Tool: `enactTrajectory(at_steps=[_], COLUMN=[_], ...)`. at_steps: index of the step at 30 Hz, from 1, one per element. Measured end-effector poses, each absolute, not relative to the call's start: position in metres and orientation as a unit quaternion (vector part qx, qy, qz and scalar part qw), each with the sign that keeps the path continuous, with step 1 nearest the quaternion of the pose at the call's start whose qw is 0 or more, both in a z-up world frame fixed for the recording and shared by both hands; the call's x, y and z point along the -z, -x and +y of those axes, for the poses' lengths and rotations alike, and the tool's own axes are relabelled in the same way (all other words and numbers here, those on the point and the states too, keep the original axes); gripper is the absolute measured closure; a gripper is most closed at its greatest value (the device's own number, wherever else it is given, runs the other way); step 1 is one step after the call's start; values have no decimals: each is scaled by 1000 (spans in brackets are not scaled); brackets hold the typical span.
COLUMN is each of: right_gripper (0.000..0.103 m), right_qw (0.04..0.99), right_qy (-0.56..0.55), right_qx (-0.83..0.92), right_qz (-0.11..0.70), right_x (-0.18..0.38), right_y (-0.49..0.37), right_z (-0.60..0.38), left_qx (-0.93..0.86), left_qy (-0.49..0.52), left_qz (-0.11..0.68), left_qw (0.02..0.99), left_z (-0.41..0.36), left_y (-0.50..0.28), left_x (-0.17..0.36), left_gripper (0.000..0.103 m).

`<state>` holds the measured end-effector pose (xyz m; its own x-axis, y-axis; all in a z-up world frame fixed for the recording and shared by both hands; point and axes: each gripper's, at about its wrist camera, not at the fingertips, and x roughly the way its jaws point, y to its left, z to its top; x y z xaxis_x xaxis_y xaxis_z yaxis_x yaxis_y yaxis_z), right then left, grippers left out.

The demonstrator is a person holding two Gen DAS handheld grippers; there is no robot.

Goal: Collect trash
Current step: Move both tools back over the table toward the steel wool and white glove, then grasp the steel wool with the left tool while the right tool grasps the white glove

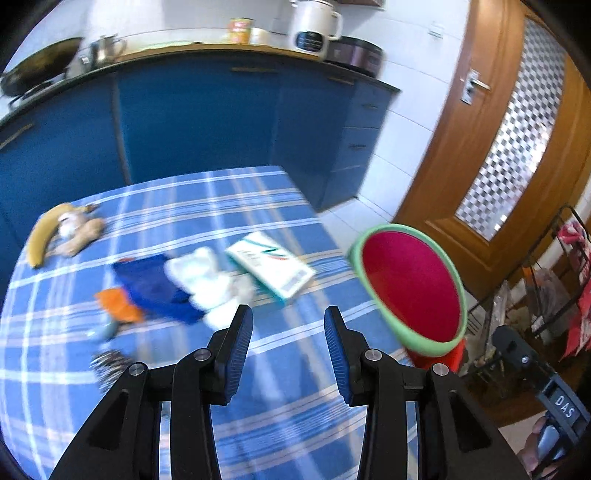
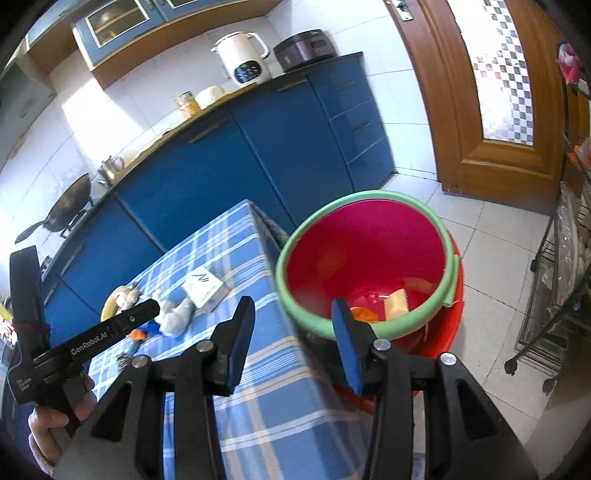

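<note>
On the blue plaid tablecloth lies a heap of trash: a white-and-green box, crumpled white tissue, a blue wrapper and an orange wrapper. My left gripper hovers over the cloth just in front of the heap, open and with nothing between its fingers. A red bin with a green rim stands on the floor against the table's right side, with a yellow scrap and an orange scrap at its bottom. My right gripper hangs open and unladen above the bin's near rim.
A banana and a knobbly brown root lie at the table's far left. Blue cabinets with a kettle, cooker and wok run behind. A wooden door and a wire rack stand to the right.
</note>
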<state>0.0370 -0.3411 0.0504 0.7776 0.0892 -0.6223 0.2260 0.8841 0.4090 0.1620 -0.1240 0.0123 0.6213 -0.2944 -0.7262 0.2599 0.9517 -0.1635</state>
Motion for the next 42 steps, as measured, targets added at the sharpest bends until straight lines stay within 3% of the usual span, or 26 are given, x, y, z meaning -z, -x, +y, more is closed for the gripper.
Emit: enactTrajectory(at_steps=[20, 42], right_gripper=[51, 48], right_qw=[907, 897], right_qy=[-218, -197], right_qx=[-17, -37], right_qz=[360, 394], right_x=[-42, -26], right_y=[-42, -68], right_z=[-273, -248], left_qx=[43, 48], left_qy=[69, 89], left_qz=[431, 454], left_qw=[899, 885], left_z=[-9, -5], left_y=[-146, -162], left_x=[17, 60], left_gripper=[59, 59])
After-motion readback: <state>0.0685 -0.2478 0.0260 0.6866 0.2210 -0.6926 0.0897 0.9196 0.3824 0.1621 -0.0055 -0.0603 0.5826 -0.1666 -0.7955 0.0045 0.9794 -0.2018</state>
